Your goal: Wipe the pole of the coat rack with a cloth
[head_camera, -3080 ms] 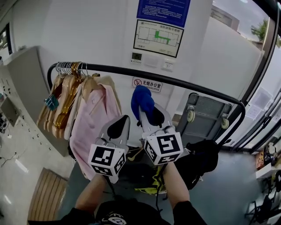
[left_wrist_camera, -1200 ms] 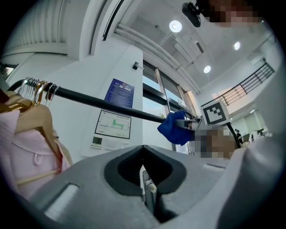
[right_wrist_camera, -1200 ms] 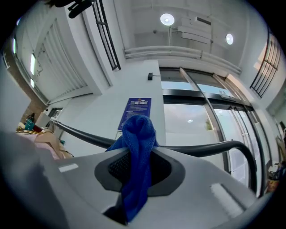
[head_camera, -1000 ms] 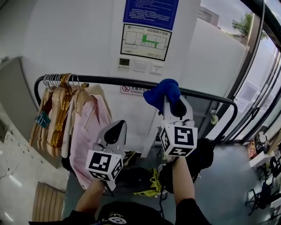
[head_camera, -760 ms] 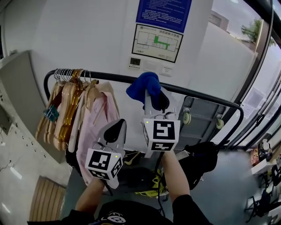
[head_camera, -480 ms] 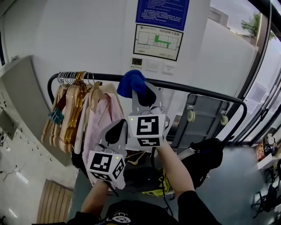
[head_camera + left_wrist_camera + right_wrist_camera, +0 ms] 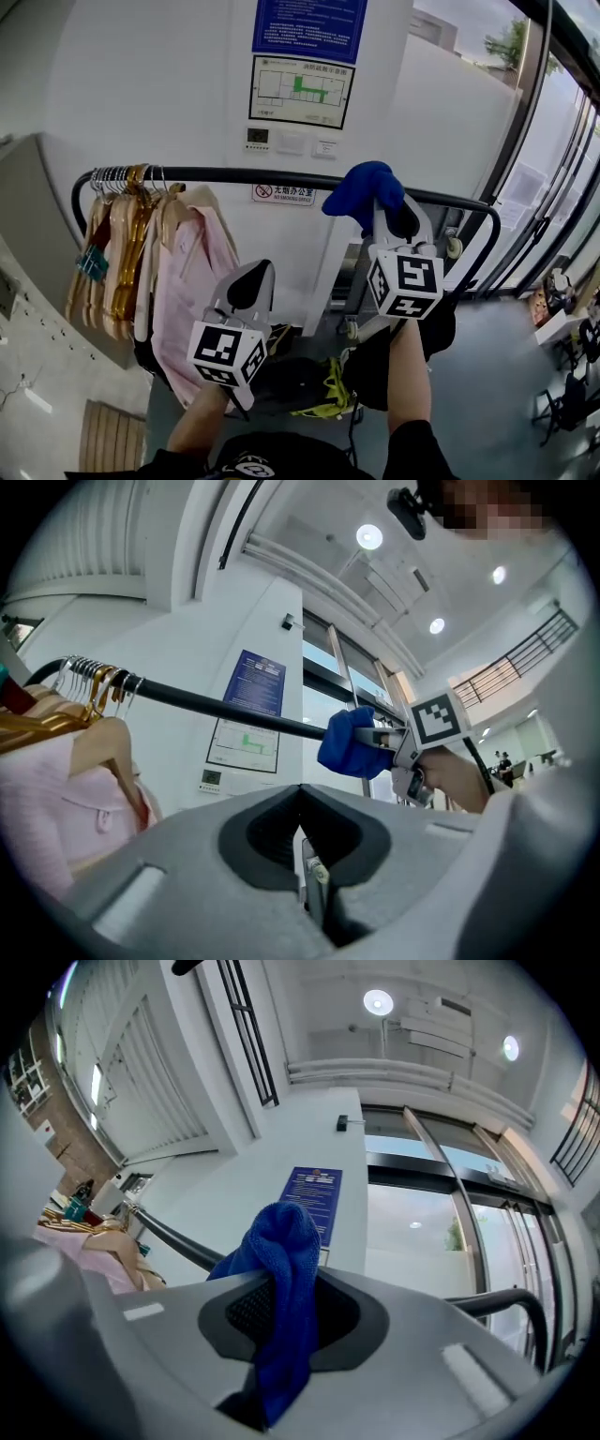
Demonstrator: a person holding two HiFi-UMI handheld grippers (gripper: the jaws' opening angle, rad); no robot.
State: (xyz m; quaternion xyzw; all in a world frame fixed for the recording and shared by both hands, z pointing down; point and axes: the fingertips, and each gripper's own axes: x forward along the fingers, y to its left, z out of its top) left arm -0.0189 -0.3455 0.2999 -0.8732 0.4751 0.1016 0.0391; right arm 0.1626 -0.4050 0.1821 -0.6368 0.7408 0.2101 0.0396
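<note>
**While the cloth rides the pole, the wipe looks mid-run**

Nearest me, my left hand-held gripper [image 7: 251,279] hangs low and well below the pole [image 7: 234,175]. Its own view shows the jaws pressed together with nothing between them, so it takes no part in the work. Higher and further out, my right hand-held gripper [image 7: 386,208] is clamped on the blue cloth [image 7: 362,188]. The cloth sits against the pole right of its middle, not far from the right-hand bend.

I judge the wiping to be under way, not finished. Nothing shows which stretches are already clean. The run towards the hangers [image 7: 117,239] and the pink shirt [image 7: 192,277] at the left end looks awkward to reach, and the bend itself looks untouched.

Only the right gripper view shows the grip: the cloth is pinched deep in the throat, with its top bunched above the jaws. The left gripper view gives a side look at the cloth meeting the pole. Only the head view takes in the whole rack, with the notices [image 7: 300,89] on the wall behind.
</note>
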